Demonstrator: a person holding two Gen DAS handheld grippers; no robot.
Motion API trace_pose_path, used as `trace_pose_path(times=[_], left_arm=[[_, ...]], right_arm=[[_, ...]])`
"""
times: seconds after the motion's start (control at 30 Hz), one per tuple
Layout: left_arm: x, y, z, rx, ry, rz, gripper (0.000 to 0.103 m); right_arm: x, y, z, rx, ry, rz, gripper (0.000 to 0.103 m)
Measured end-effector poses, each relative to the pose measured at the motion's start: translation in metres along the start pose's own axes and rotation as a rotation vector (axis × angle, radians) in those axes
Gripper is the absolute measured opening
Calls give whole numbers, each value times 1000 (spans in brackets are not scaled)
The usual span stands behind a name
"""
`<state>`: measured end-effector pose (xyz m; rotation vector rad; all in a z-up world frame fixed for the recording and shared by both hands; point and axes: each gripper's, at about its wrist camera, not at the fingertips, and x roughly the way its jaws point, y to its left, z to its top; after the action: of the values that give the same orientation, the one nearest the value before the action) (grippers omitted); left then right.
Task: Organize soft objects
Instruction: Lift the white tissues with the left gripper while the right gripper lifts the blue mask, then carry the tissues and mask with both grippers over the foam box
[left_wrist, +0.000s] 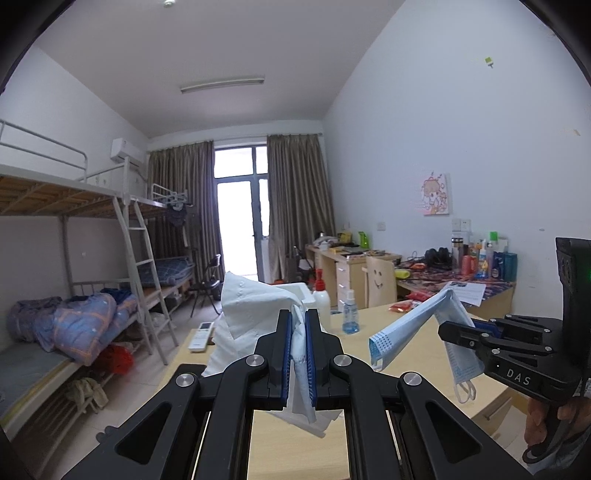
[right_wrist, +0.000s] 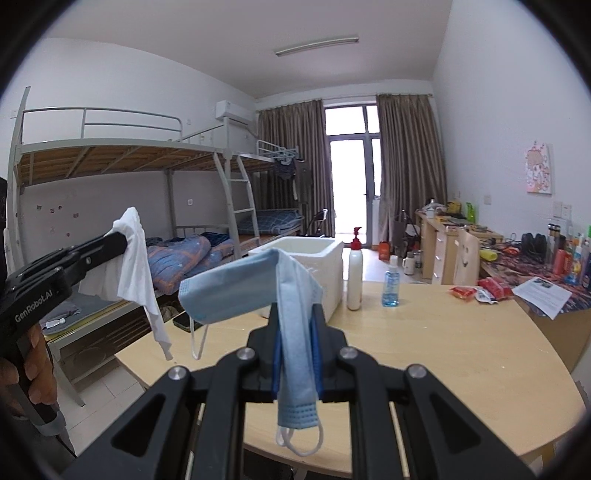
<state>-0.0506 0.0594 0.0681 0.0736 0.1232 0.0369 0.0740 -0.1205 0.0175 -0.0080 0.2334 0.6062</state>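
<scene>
White foam box (right_wrist: 295, 258) sits ahead at the bench (right_wrist: 443, 332) far edge, nearer the right tool (right_wrist: 297, 328), clamped on a blue mask (right_wrist: 229, 291). Left tool (left_wrist: 298, 350) pinches a white tissue (left_wrist: 251, 306); both hang above the bench.

"DAS" on right hand-held gripper (left_wrist: 458, 328); "GenRobot.AI" on left hand-held gripper (right_wrist: 120, 236)

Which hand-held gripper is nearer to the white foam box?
Left. The left hand-held gripper, holding a tissue, is just before the white foam box; the right hand-held gripper, holding a mask, is farther back.
</scene>
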Motion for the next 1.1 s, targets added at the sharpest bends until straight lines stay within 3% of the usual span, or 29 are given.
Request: trace_pose_path(times=[0.57, 1.1], left_arm=[[44, 18, 1, -23, 61, 44, 8], [98, 35, 24, -43, 86, 38, 8]], right_arm=[[44, 2, 8, 0, 43, 52, 17], [81, -8, 42, 5, 62, 14, 17]])
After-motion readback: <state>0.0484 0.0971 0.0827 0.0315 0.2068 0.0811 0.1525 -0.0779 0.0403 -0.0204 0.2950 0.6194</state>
